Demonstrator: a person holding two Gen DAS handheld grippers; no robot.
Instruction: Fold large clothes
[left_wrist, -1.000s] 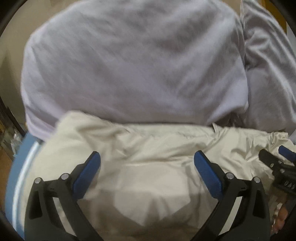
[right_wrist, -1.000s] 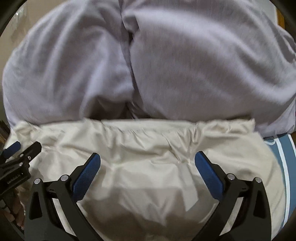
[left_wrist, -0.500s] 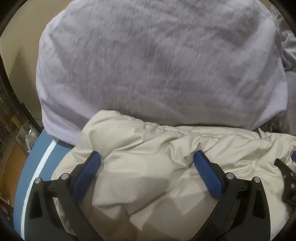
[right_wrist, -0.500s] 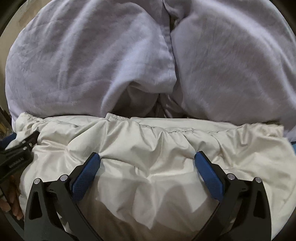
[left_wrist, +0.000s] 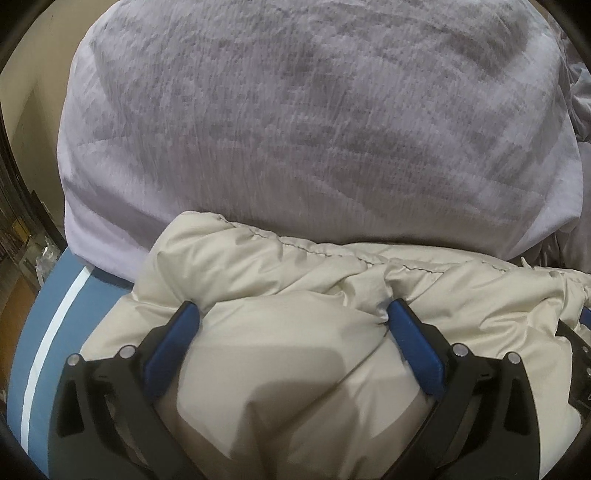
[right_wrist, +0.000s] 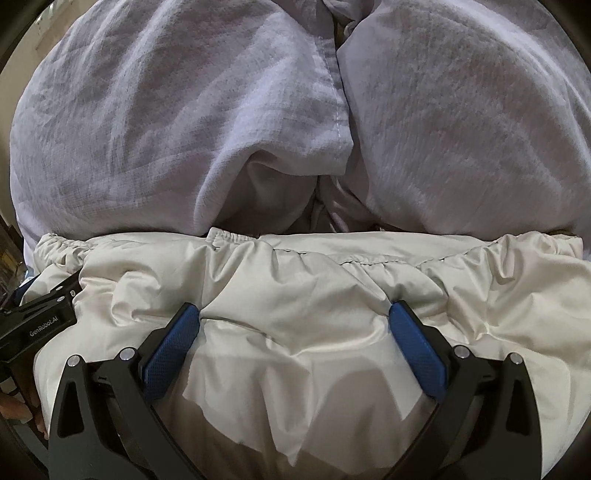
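A cream padded jacket (left_wrist: 295, 295) lies bunched on the bed, its stitched hem against the pillows; it also fills the lower right wrist view (right_wrist: 314, 295). My left gripper (left_wrist: 293, 314) is open, its blue pads pressed down into the jacket's puffy fabric on either side of a fold. My right gripper (right_wrist: 295, 314) is open the same way, pads resting on the jacket. The left gripper's black body (right_wrist: 37, 317) shows at the left edge of the right wrist view, and the right gripper's body (left_wrist: 580, 354) at the right edge of the left wrist view.
Two large lilac-grey pillows (right_wrist: 147, 129) (right_wrist: 461, 129) lie just beyond the jacket, one filling the left wrist view (left_wrist: 295, 129). A blue bedsheet with a white stripe (left_wrist: 55, 332) shows at left. A cream wall (left_wrist: 22, 92) and dark furniture (left_wrist: 14, 221) stand beyond the bed's left edge.
Both grippers have moved forward and down with the jacket, closer to the pillows. The jacket is pushed up against the pillows and bulges between the open pads.
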